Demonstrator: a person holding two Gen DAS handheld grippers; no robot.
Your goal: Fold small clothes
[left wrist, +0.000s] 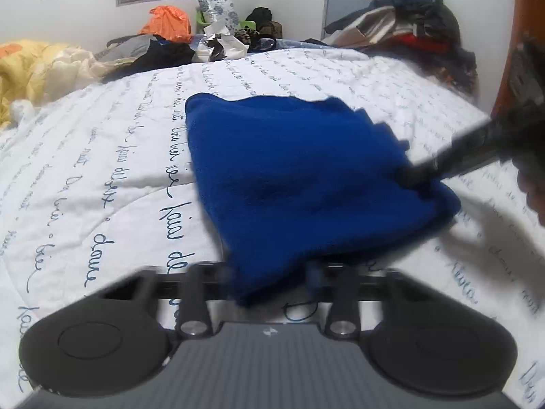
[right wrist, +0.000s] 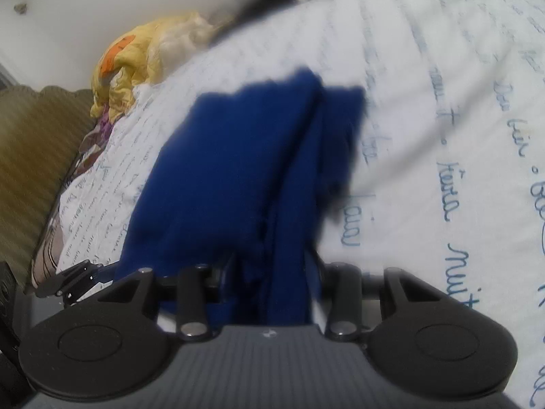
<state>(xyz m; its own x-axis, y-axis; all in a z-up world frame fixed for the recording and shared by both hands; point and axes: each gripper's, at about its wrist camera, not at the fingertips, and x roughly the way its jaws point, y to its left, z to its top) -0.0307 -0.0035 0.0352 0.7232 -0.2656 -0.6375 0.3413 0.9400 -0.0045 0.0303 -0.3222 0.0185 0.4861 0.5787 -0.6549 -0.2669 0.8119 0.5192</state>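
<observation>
A blue knitted garment (left wrist: 299, 177) hangs doubled over, lifted above the white bedspread with blue script (left wrist: 119, 156). My left gripper (left wrist: 272, 272) is shut on its near lower edge; the cloth hides the fingertips. My right gripper (left wrist: 419, 170) comes in from the right in the left wrist view and is shut on the garment's right edge. In the right wrist view the garment (right wrist: 238, 177) drapes forward in folds from my right gripper (right wrist: 272, 283), whose fingers are buried in the cloth. The left gripper (right wrist: 71, 279) shows at the garment's lower left in that view.
A yellow quilt (left wrist: 37, 68) lies at the bed's far left. A clutter of clothes and an orange bag (left wrist: 167, 24) line the far edge. A dark clothes pile (left wrist: 412, 24) sits at the back right. An olive headboard (right wrist: 37, 156) borders the bed.
</observation>
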